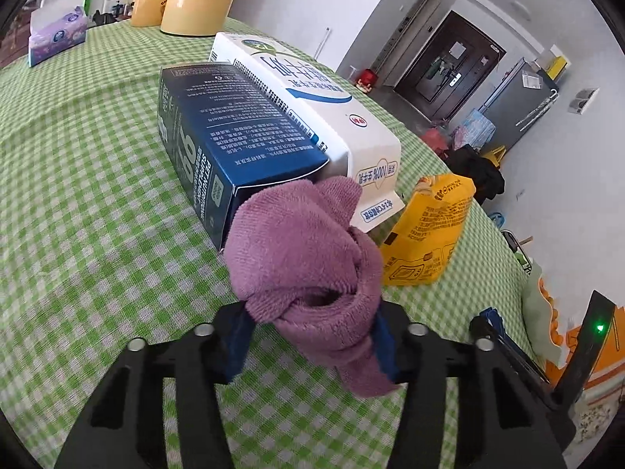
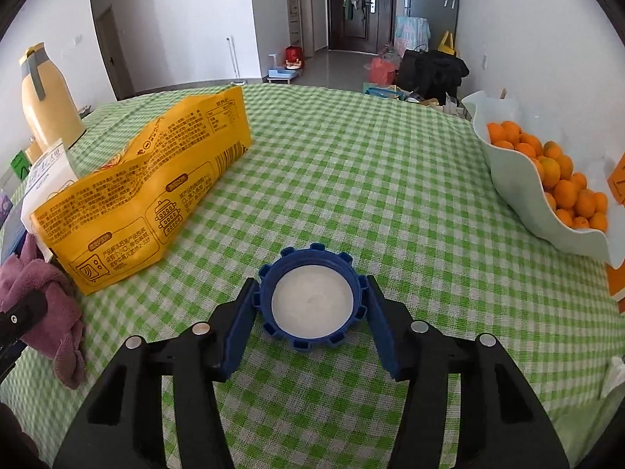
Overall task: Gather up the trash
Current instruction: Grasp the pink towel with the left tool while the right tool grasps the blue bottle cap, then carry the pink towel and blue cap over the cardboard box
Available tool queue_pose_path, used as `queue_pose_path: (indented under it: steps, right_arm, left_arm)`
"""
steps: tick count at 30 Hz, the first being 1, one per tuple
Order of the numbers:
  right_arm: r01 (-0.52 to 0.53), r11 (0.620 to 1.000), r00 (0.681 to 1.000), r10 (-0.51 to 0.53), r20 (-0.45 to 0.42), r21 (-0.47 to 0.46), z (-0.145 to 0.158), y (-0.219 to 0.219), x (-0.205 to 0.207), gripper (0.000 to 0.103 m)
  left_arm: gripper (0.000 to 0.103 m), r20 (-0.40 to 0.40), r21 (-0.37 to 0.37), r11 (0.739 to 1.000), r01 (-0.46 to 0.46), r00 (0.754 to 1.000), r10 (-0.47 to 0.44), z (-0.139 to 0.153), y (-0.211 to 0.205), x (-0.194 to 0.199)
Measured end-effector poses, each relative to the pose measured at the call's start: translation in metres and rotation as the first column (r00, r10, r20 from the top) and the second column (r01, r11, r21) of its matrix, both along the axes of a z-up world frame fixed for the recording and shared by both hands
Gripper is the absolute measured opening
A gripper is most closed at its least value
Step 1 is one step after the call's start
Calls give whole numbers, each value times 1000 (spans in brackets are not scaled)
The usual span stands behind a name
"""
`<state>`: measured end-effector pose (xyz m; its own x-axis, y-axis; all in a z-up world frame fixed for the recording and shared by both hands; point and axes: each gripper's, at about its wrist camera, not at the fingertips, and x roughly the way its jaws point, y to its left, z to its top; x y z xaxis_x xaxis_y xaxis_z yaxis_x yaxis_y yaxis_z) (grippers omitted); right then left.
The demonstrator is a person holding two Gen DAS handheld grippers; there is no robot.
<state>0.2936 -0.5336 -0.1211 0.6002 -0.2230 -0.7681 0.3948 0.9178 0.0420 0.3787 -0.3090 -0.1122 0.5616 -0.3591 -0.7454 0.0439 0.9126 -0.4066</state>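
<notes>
On the green checked tablecloth point(image 1: 97, 215), my left gripper point(image 1: 311, 308) is shut on a bunched purple cloth point(image 1: 300, 250), pinched between its blue pads; the cloth also shows at the left edge of the right wrist view point(image 2: 43, 293). Just beyond it lie a dark blue box point(image 1: 218, 133), a white milk carton point(image 1: 304, 90) and a crumpled yellow food bag point(image 1: 425, 234). In the right wrist view the yellow bag point(image 2: 156, 179) lies to the left, and my right gripper point(image 2: 310, 285) holds a round blue cap point(image 2: 312, 297) with a white inside, a pad against each side.
A pale bowl point(image 2: 519, 195) of small oranges stands at the table's right edge. A yellow thermos point(image 2: 47, 105) stands at the back left, with a purple tissue box point(image 1: 54, 35) and a yellow cup point(image 1: 146, 9) near it. Beyond the table are the floor and a dark door.
</notes>
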Motion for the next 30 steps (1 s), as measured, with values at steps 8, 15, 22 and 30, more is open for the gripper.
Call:
queue_pose_path:
  steps: [8,15,22,30]
  right_arm:
    - [-14,1000,999,15,46,-21,23,10,-10,53]
    - [-74,992,987,88,131,-103,69,44,-21,53]
    - [-194,970,951,222,215,-146,118,107,-30,53]
    - [-345,924,902,374,214,-164,141,206,-4,53]
  left_arm:
    - [37,-6,-135,988,74,997,-75,41,46,-28]
    - [37,169,-146,980,139,979,-114,102,101,-64]
    - [37,277,-112,987,113,958,-78,149,169,-83]
    - [37,353,-51,999,9,936,10,180,261,-104]
